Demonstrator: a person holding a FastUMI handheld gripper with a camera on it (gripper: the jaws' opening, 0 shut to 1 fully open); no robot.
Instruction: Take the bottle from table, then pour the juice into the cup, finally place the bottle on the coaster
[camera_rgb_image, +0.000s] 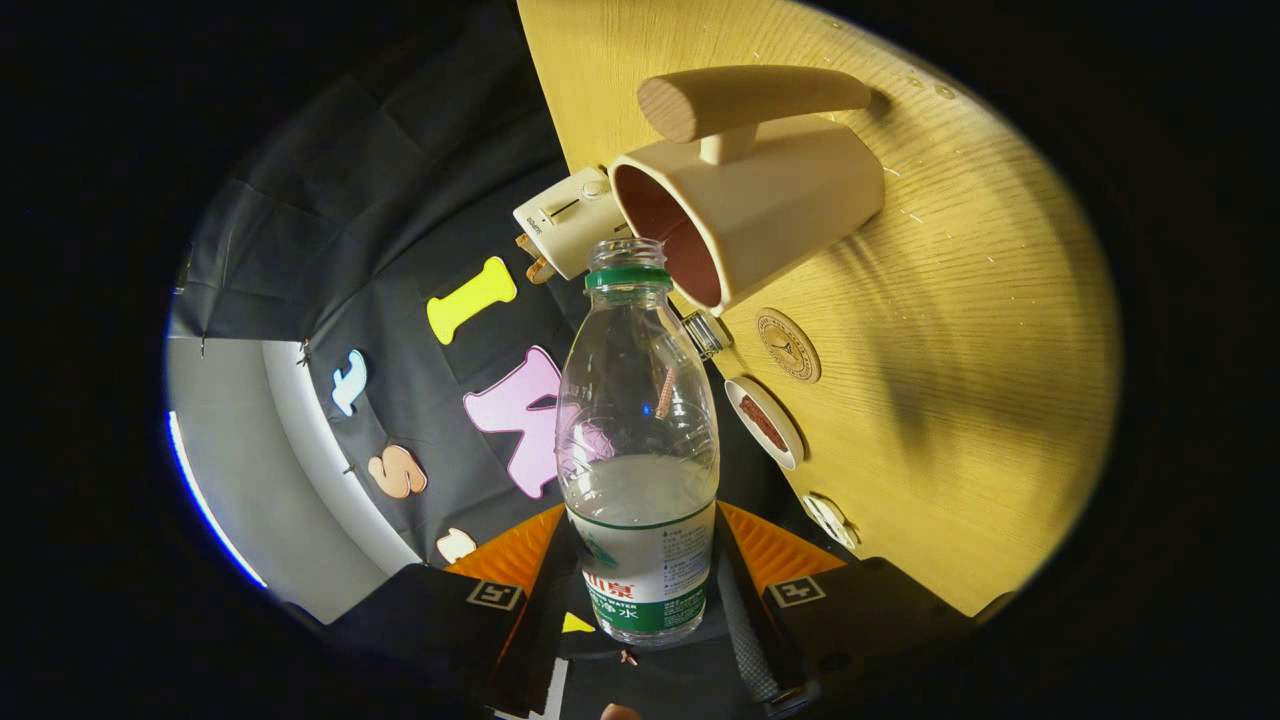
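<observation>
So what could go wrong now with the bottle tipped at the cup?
1. The clear plastic bottle, gripped by the gripper, has its open neck at the rim of the beige cup with a wooden handle, not inside; liquid may splash onto the wooden table.
2. The neck could knock the cup.

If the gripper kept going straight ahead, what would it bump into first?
Probably the cup. The gripper has its fingers shut on the bottle, whose open mouth sits right at the cup's rim, so the bottle would touch there first. Depth is hard to judge.
</observation>
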